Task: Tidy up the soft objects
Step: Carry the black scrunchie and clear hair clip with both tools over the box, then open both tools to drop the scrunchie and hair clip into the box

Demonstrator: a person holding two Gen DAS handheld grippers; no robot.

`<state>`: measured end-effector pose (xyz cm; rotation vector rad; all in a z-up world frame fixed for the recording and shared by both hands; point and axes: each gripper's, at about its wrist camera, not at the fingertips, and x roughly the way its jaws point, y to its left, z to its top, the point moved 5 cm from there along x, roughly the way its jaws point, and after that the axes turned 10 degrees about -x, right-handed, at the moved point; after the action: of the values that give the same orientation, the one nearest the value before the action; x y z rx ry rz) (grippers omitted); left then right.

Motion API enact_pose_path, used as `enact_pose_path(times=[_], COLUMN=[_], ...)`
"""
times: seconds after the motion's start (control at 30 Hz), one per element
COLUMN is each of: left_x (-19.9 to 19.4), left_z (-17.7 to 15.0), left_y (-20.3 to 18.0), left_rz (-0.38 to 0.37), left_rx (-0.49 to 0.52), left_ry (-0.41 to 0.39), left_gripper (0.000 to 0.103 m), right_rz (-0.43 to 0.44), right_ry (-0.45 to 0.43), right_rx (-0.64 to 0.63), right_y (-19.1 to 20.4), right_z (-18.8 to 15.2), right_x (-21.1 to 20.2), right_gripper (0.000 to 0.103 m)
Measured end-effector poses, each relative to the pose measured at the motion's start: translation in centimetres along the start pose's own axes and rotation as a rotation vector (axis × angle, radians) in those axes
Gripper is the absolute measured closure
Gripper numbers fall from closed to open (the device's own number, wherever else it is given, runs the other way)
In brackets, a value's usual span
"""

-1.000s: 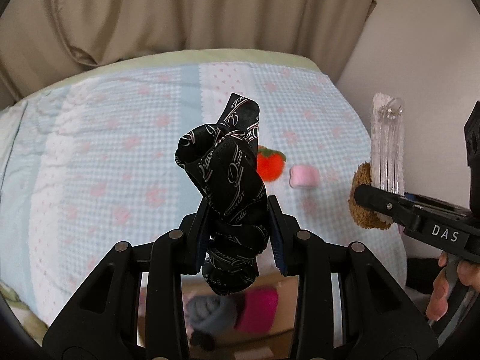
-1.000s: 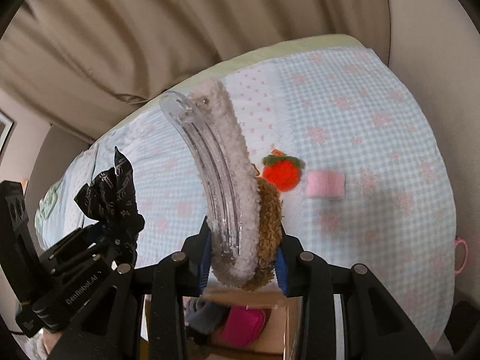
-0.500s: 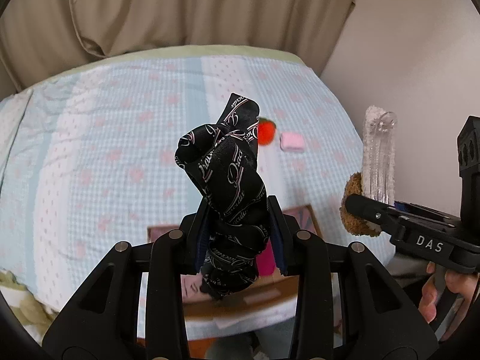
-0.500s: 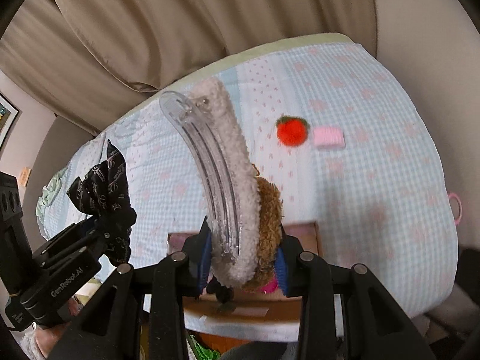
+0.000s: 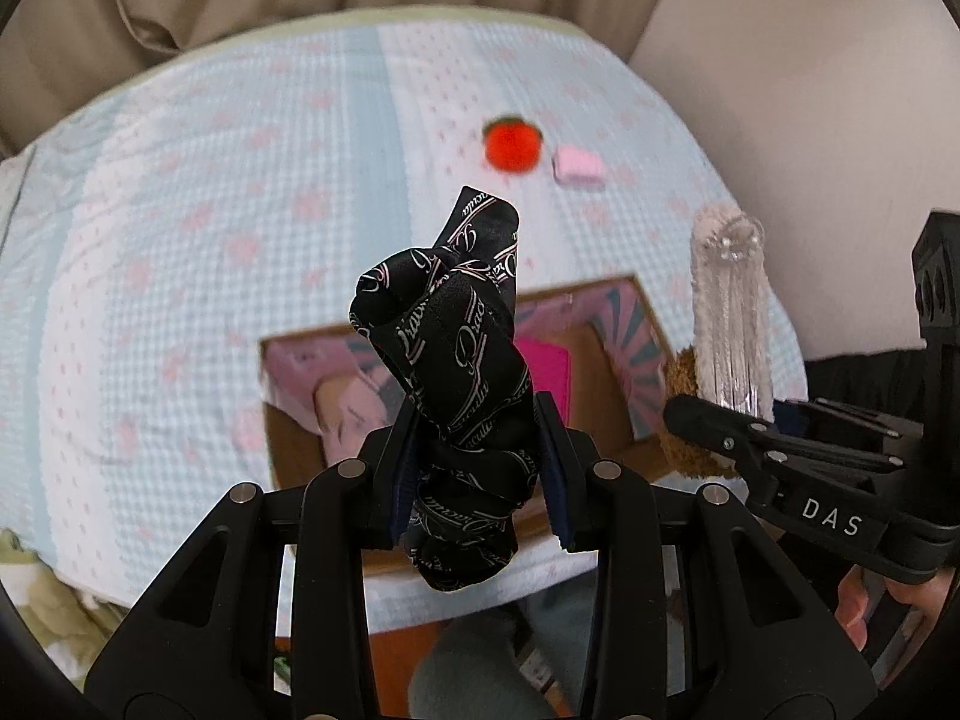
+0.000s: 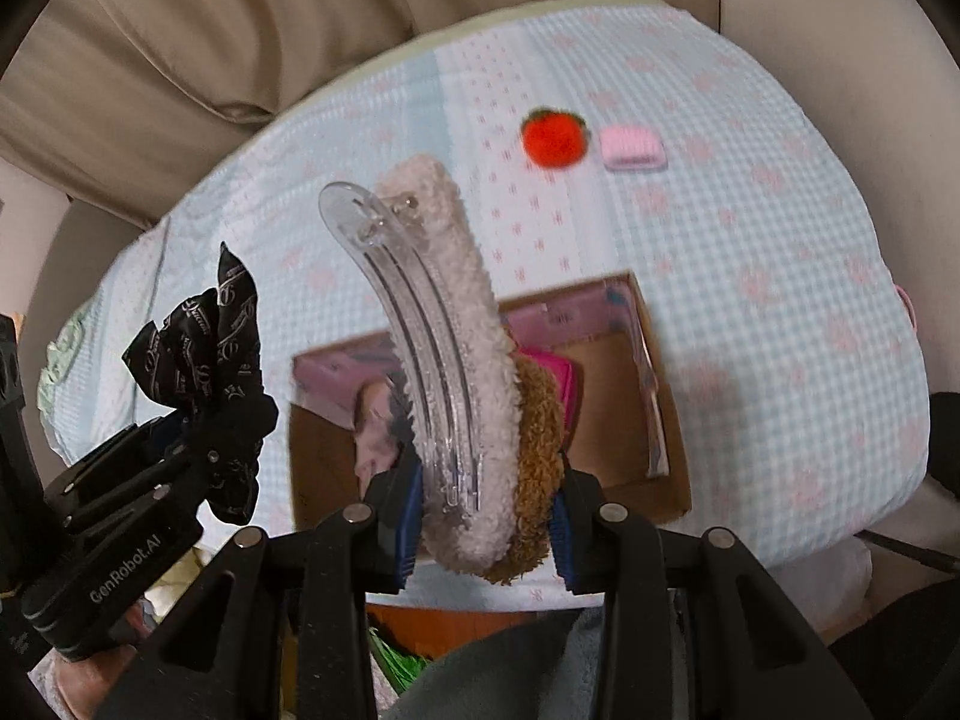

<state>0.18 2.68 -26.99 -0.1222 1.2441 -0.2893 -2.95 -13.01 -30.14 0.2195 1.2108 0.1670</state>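
Observation:
My left gripper (image 5: 477, 468) is shut on a black scrunchie with script print (image 5: 456, 354), held above an open cardboard box (image 5: 642, 420). My right gripper (image 6: 483, 516) is shut on a fluffy hair clip (image 6: 456, 324) with a clear plastic claw, cream fleece and a brown fuzzy part, also above the box (image 6: 666, 456). The right gripper shows in the left wrist view (image 5: 720, 438); the left gripper shows in the right wrist view (image 6: 174, 450). A red plush tomato (image 5: 513, 144) and a pink soft block (image 5: 579, 165) lie on the bed beyond the box.
The bed has a light blue checked cover (image 5: 180, 240) with pink motifs. Beige curtains (image 6: 240, 30) hang behind it and a wall is at the right. The box holds a magenta soft item (image 5: 549, 366). Floor clutter shows below the bed edge.
Both grippers have pulled back and up with their items. The box, first only glimpsed under the fingers, is now in full view, and the tomato and pink block look farther away.

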Motion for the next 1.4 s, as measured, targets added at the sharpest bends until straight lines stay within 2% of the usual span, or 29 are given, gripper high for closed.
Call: enact_pose_path(times=[0.33,0.57,0.8,0.87,0.9,0.93,1.0,1.07,1.4], left_x=[7.9,12.7,14.1,14.1,14.0,13.8,12.9,12.4,11.2], left_z=[-3.9,-4.4,-4.0,-4.1,-4.1,-4.1,-4.1,-4.0,-2.9], left_y=[-0.1,-0.2,0.4,0.3,0.3,0.3,0.6,1.2,3.2], left_rz=[0.046,0.089,0.095,0.103,0.110,0.109,0.100,0.107,0.132], left_rx=[0.070,0.091,0.117,0.132,0.138,0.141,0.135,0.118,0.075], left_ry=[0.132,0.202,0.232,0.235,0.233,0.230,0.211,0.213,0.207], left_gripper=[0.071,0.071,0.071,0.061,0.033,0.000,0.000,0.000,0.000], right_rz=[-0.053,-0.067,-0.049,-0.044,-0.040,-0.030,-0.002,0.013,0.040], right_ry=[0.127,0.209,0.267,0.275,0.273,0.268,0.249,0.218,0.227], right_rx=[0.031,0.064,0.076,0.081,0.082,0.082,0.086,0.091,0.116], right_y=[-2.0,-3.9,-4.9,-4.9,-4.8,-4.6,-4.3,-4.3,-4.0], right_z=[-2.6,-2.6,-1.4,-1.2,-1.0,-0.8,-0.5,-0.1,0.1], right_x=[6.1,10.6,13.0,13.3,13.3,13.4,13.0,12.6,11.8], right_gripper=[0.071,0.070,0.070,0.062,0.048,0.024,0.000,0.000,0.000])
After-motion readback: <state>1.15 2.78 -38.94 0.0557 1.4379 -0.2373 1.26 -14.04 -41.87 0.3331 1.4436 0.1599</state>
